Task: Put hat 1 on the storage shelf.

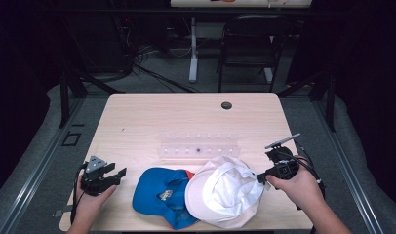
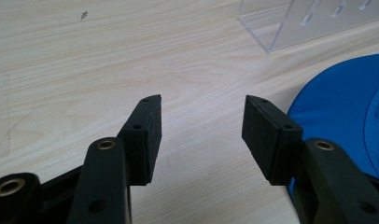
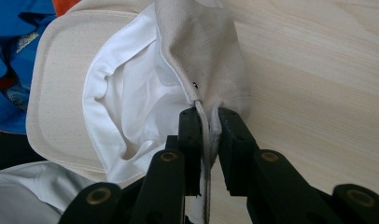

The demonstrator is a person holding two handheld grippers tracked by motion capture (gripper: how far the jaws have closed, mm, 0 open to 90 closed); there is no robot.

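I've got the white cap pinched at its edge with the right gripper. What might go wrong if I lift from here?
1. The right gripper pinches only a thin fold at the back edge of the white fabric baseball cap; it may slip out.
2. The cap overlaps the blue fabric baseball cap, which might get dragged along.
3. The clear acrylic rack stands just behind and may be knocked.

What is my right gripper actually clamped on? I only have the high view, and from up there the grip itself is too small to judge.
Observer: The right gripper pinches the rear edge of the white cap, fabric bunched between its jaws.
Operator: And the left gripper?
Observer: The left gripper is open, with bare table between its jaws.
Operator: Anything near it?
Observer: The blue cap lies just beside one jaw.
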